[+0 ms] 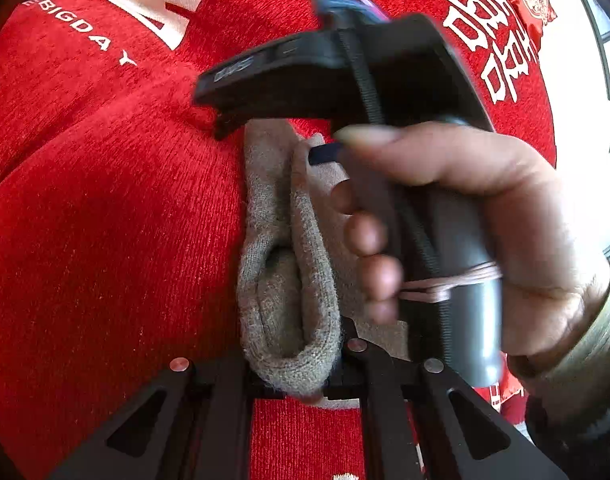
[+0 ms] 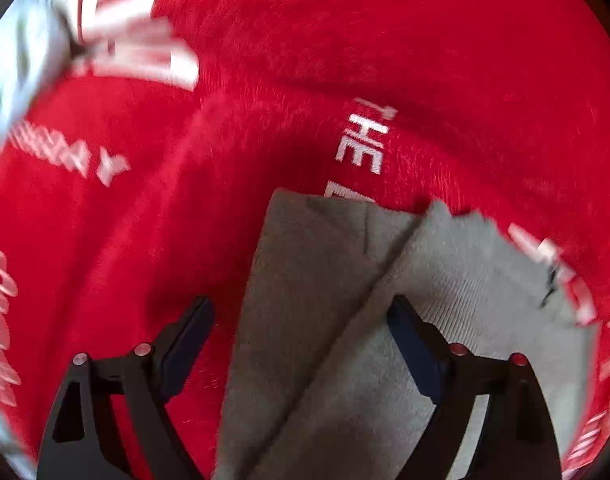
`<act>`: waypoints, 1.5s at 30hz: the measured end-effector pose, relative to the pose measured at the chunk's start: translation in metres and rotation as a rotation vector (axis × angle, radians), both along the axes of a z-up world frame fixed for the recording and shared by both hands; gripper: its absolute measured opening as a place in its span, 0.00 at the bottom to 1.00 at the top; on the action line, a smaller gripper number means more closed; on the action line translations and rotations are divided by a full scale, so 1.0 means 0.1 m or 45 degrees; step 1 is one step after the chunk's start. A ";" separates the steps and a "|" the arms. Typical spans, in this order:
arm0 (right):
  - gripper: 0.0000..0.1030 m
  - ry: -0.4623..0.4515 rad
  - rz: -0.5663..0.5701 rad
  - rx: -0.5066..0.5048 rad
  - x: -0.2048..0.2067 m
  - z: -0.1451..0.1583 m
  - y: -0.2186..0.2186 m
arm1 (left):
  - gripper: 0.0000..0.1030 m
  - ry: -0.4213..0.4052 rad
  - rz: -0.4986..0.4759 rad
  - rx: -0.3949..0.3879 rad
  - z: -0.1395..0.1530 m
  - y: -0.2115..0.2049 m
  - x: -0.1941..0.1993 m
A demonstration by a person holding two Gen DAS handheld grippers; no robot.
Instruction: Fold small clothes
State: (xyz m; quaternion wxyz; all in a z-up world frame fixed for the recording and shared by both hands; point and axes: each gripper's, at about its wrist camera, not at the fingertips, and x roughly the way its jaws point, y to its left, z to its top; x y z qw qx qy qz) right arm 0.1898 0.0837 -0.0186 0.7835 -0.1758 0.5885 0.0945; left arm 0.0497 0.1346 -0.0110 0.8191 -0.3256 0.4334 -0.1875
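Grey knit is what I am working with: a small sock (image 1: 289,264) lying on a red cloth with white lettering (image 1: 105,208) that covers the tabletop. From the left wrist view, my left gripper (image 1: 305,384) is closed on the sock's rounded, doubled-over near end, and the sock's long axis runs straight away from it, up the frame. At the far end of that axis sits my right gripper (image 1: 265,128), carried in the person's right hand (image 1: 485,216) and pointing steeply down.

From the right wrist view, the right gripper (image 2: 301,344) stands wide with nothing pinched. The sock (image 2: 305,320) passes up between its 2 fingers, 1 finger (image 2: 189,340) over bare red cloth, the other over the ribbed cuff part to the right. The fabric looks layered, with a diagonal edge crossing it.

I judge the right hand is the nearer one to the free far end, so the next grasp should fall there, carrying that end back along the axis toward the left gripper.
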 end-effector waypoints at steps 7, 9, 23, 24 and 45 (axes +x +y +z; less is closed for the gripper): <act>0.25 -0.011 0.023 0.015 0.02 0.12 -0.22 | 0.10 -0.031 0.008 0.173 0.18 -0.13 -0.04; 0.24 -0.012 0.020 0.078 0.00 0.17 -0.31 | 0.10 -0.031 0.009 0.215 0.24 -0.19 -0.05; 0.23 0.000 -0.087 0.503 0.13 0.66 -0.91 | 0.09 -0.083 -0.036 0.410 0.71 -0.50 -0.14; 0.23 -0.003 -0.090 0.518 0.15 0.68 -0.94 | 0.09 -0.093 -0.041 0.430 0.76 -0.55 -0.14; 0.23 -0.056 -0.136 0.739 0.07 1.06 -1.99 | 0.09 -0.136 -0.171 0.577 1.03 -1.33 -0.20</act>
